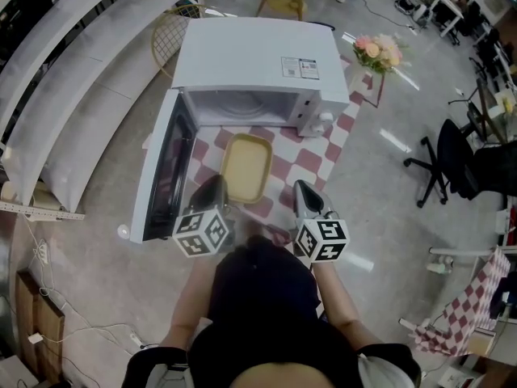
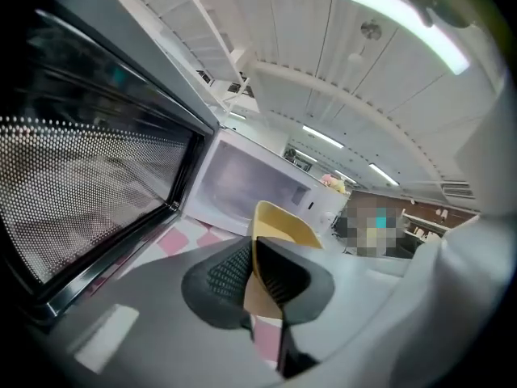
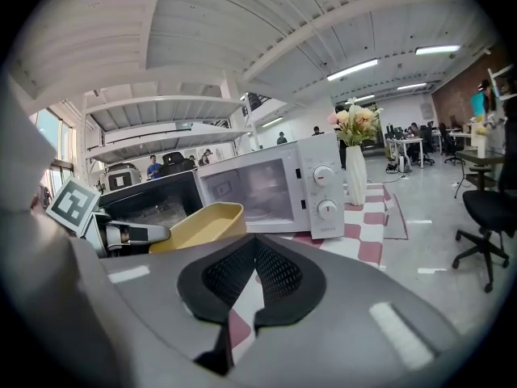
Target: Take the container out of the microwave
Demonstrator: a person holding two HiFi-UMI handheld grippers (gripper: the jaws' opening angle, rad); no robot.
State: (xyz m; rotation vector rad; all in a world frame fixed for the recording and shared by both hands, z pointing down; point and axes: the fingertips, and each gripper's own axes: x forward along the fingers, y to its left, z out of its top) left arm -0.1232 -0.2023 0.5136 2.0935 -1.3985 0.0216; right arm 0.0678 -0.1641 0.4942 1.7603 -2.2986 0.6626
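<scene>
A: Left claw (image 2: 254,275) is clamped on the near rim of the yellow container (image 1: 246,168), one pad inside the wall and one outside. Where does the container sit?

B: Already outside the microwave (image 1: 258,59). It is over the checkered cloth (image 1: 323,156), just in front of the open cavity and beside the swung-out door (image 1: 166,164). Whether its base touches the cloth, I cannot tell.

A: And the right claw (image 3: 252,272)?

B: Closed, pads together, nothing between them. It hangs near the container's near right corner, apart from it.

A: So it's a one-sided hold. How should this step be finished?

B: My judgement is to hold it level, since a grip at one edge lets the far end droop. Bring it down flat on the cloth, clear of the door, and release only then.

A: Anything inside?

B: The container looks empty, just a bare yellow floor. The cavity seems to hold only its glass turntable.
</scene>
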